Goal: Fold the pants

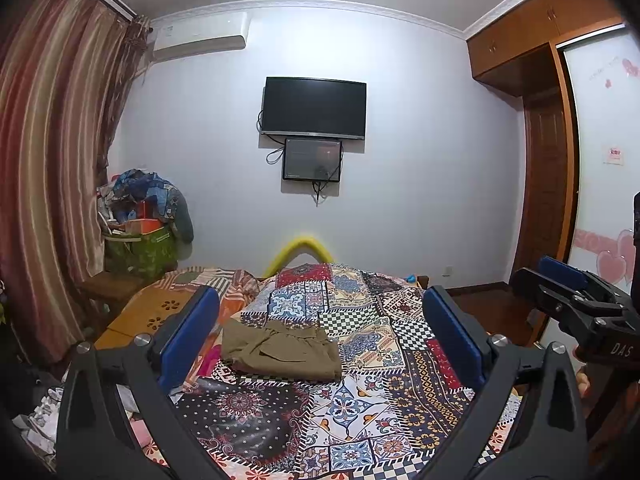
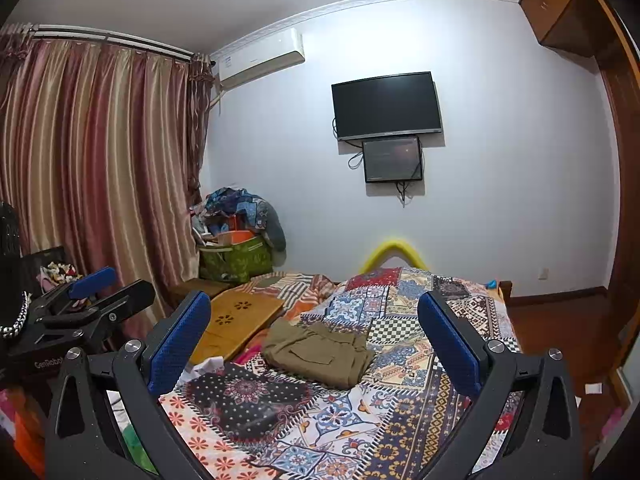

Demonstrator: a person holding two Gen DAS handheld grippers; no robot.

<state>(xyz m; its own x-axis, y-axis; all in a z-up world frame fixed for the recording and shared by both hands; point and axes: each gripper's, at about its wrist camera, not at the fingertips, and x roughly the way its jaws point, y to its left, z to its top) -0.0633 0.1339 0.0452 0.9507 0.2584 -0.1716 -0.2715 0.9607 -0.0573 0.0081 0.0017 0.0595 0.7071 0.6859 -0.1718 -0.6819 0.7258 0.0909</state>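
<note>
A: Where are the pants [image 1: 280, 350]?

B: One pair, olive, lying folded into a compact bundle on the patchwork bedspread [image 1: 360, 400], about mid-bed. In the left wrist view its long axis runs left to right across the bed; in the right wrist view it slants, near corner toward the lower right.

A: Which end is the waistband?

B: I can't tell. A pocket flap shows on top [image 2: 316, 354], nothing more.

A: And the grippers?

B: Two. The left gripper [image 1: 320, 332] has its jaws spread wide, empty, held above the bed with the pants between the blue pads. The right gripper [image 2: 314, 336] is likewise agape and holding nothing.

A: Anything else?

B: Two dark screens on the wall, the larger television [image 1: 314, 108] above the smaller one [image 1: 313, 160].
</note>
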